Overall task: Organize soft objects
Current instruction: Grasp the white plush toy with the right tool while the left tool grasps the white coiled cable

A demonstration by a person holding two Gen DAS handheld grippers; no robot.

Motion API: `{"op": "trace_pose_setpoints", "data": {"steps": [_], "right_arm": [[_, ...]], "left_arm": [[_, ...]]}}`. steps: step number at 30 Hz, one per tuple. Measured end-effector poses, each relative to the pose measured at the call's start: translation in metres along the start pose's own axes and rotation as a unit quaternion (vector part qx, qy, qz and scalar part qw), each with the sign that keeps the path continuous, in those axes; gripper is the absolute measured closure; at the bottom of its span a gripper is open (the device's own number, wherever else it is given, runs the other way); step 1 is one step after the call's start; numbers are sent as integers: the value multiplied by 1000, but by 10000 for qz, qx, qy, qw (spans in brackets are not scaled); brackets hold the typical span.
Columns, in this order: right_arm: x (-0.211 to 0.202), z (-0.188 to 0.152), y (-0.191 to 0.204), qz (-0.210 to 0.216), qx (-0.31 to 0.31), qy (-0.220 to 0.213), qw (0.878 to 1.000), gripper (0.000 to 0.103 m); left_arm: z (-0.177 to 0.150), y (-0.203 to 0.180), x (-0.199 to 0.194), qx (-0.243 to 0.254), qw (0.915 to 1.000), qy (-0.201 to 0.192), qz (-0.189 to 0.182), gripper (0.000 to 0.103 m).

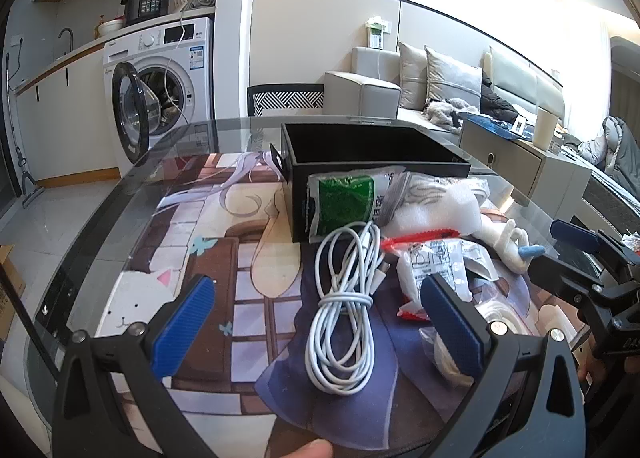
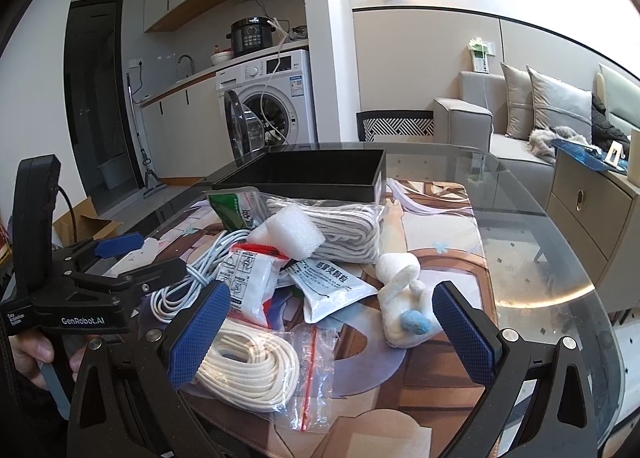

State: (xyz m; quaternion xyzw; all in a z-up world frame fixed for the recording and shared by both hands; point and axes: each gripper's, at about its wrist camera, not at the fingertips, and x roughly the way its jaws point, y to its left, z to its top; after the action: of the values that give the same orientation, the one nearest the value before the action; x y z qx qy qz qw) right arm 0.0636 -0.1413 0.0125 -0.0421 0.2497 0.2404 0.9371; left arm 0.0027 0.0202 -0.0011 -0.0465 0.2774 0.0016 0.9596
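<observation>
Left gripper hangs wide open over a coiled white cable; right gripper, equally wide, faces bagged rope. Behind waits an empty black box (slack loops could snag neighbouring packets).

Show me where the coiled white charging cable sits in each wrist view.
Left wrist: the white charging cable lies centre frame, between the open jaws.
Right wrist: it sits left of centre, partly hidden behind the other gripper.
Shared landmark: the black box behind the pile.
</observation>
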Motion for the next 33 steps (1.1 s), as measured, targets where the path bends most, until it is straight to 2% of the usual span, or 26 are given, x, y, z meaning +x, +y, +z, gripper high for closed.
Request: {"op": "trace_pose_setpoints", "data": {"steps": [3, 9, 12, 17, 21, 24, 33], "right_arm": [[0, 3, -5, -25, 95, -3, 10000, 1], [12, 6, -18, -104, 233, 365, 9990, 0], [18, 6, -23, -273, 254, 481, 9981, 0], [28, 6, -25, -558, 109, 656, 9962, 1], [40, 9, -34, -651, 186, 873, 9939, 19], [47, 9, -41, -721, 249, 966, 9924, 22], [66, 9, -47, -862, 278, 1326, 9870, 37]], "left_arm": [[3, 1, -1, -5, 10000, -73, 3, 0], [7, 7, 4, -21, 9999, -30, 105, 0], [8, 13, 8, -62, 10000, 58, 48, 0], [8, 15, 15, 89, 9997, 138, 180, 0], [8, 18, 21, 19, 9994, 288, 191, 0], [9, 22, 25, -30, 9991, 415, 46, 0], [9, 14, 32, 214, 9976, 632, 209, 1]]}}
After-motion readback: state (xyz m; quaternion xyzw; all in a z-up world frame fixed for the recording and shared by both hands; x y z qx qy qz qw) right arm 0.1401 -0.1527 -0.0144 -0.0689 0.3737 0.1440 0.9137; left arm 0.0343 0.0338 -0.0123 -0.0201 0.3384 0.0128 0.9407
